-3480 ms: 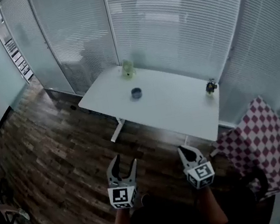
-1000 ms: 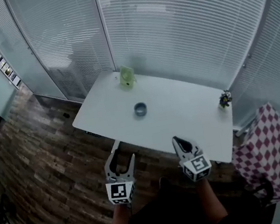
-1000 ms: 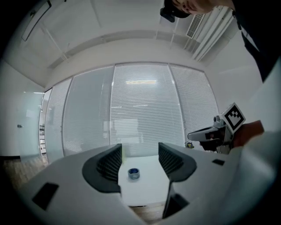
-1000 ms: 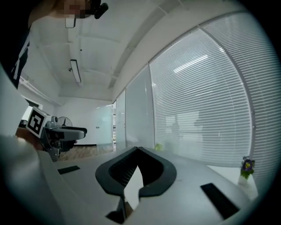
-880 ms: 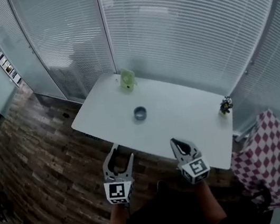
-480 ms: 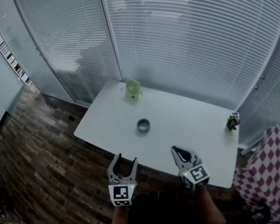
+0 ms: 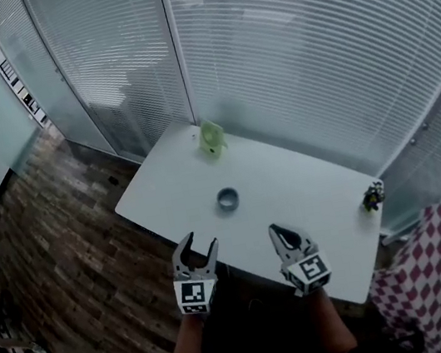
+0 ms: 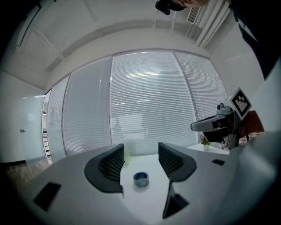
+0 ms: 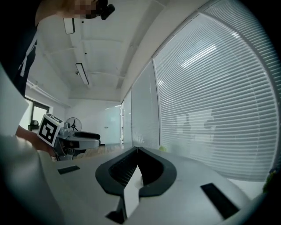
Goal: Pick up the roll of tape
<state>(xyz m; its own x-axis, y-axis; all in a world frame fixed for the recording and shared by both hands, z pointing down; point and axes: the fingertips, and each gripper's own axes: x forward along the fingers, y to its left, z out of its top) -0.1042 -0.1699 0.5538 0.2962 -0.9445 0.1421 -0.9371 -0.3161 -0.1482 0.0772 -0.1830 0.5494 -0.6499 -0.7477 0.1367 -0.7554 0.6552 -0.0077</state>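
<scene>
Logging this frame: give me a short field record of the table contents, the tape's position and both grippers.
surface: white table
target: roll of tape, lying flat near the table's middle, untouched
other items: green object at the far edge; small plant at the right corner
left gripper: jaws apart, empty, well apart from the tape, which shows between its jaws in its own view
right gripper: jaws together, empty
task status: tape not yet picked up
</scene>
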